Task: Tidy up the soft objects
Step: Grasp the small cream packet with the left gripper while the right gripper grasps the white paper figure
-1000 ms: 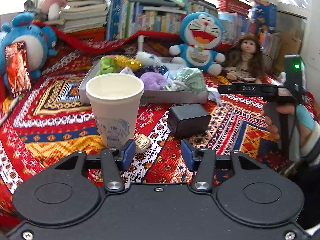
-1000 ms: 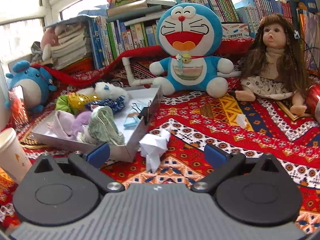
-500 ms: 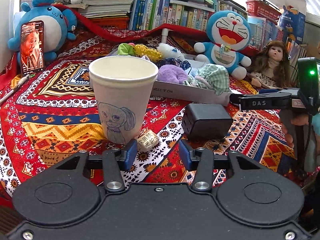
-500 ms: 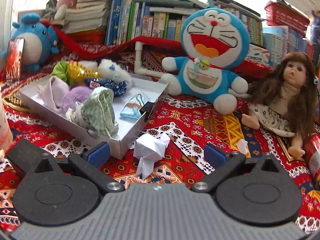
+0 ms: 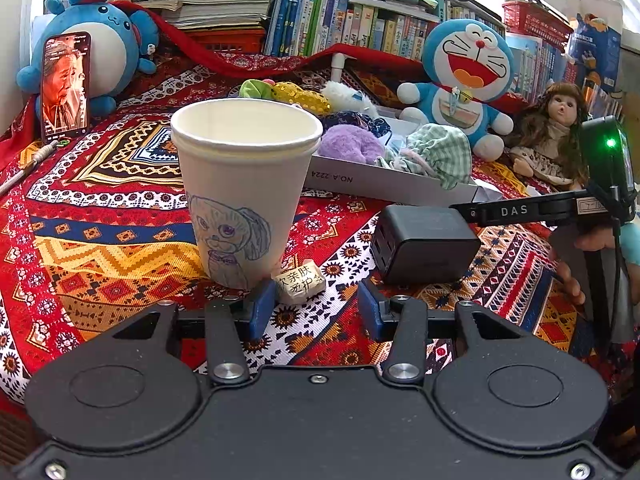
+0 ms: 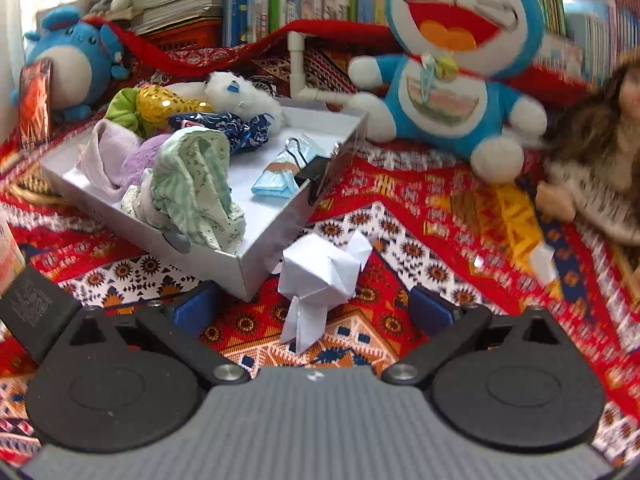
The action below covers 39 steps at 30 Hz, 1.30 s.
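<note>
The right gripper [image 6: 314,312] is spread wide, holding nothing, over a white folded-paper figure [image 6: 320,276] lying on the patterned red cloth [image 6: 420,216] just beside the corner of the shallow white cardboard tray [image 6: 256,256]. The tray holds a green checked cloth bundle [image 6: 196,188], a purple fluffy piece [image 6: 136,160] and a light blue packet [image 6: 280,178]. The left gripper [image 5: 316,308] is also open, with a small cream wrapped packet [image 5: 300,280] at its left fingertip, touching a white paper cup [image 5: 244,184]; a black box [image 5: 424,242] sits right.
</note>
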Each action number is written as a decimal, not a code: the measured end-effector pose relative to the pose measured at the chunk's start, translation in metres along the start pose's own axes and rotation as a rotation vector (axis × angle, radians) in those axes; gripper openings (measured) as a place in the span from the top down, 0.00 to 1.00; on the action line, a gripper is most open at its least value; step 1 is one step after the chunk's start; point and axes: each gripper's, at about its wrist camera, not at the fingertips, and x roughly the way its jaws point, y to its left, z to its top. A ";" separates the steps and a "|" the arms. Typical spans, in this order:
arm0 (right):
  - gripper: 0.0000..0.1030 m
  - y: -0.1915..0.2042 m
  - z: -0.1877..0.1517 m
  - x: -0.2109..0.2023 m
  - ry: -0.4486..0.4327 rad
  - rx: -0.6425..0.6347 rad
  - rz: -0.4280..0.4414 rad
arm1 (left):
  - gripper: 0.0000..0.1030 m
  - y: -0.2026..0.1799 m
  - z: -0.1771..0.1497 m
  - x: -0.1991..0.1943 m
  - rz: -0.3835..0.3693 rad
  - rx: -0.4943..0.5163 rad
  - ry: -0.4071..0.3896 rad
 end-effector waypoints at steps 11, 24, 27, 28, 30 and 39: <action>0.00 0.001 -0.001 0.001 0.001 -0.006 0.011 | 0.66 0.000 -0.003 0.001 0.011 -0.025 -0.027; 0.26 0.014 -0.002 -0.013 -0.047 -0.059 0.013 | 0.75 -0.004 -0.005 0.002 0.032 0.012 -0.043; 0.38 0.018 -0.003 -0.018 -0.060 -0.070 0.022 | 0.74 -0.005 -0.004 0.004 0.028 0.015 -0.045; 0.39 0.020 -0.004 -0.020 -0.061 -0.073 0.022 | 0.74 -0.005 -0.004 0.005 0.027 0.016 -0.045; 0.46 0.022 -0.005 -0.023 -0.064 -0.082 0.006 | 0.74 -0.006 -0.004 0.006 0.026 0.017 -0.045; 0.68 0.017 -0.015 -0.042 -0.111 -0.024 -0.031 | 0.85 -0.007 -0.009 0.000 0.010 0.055 -0.046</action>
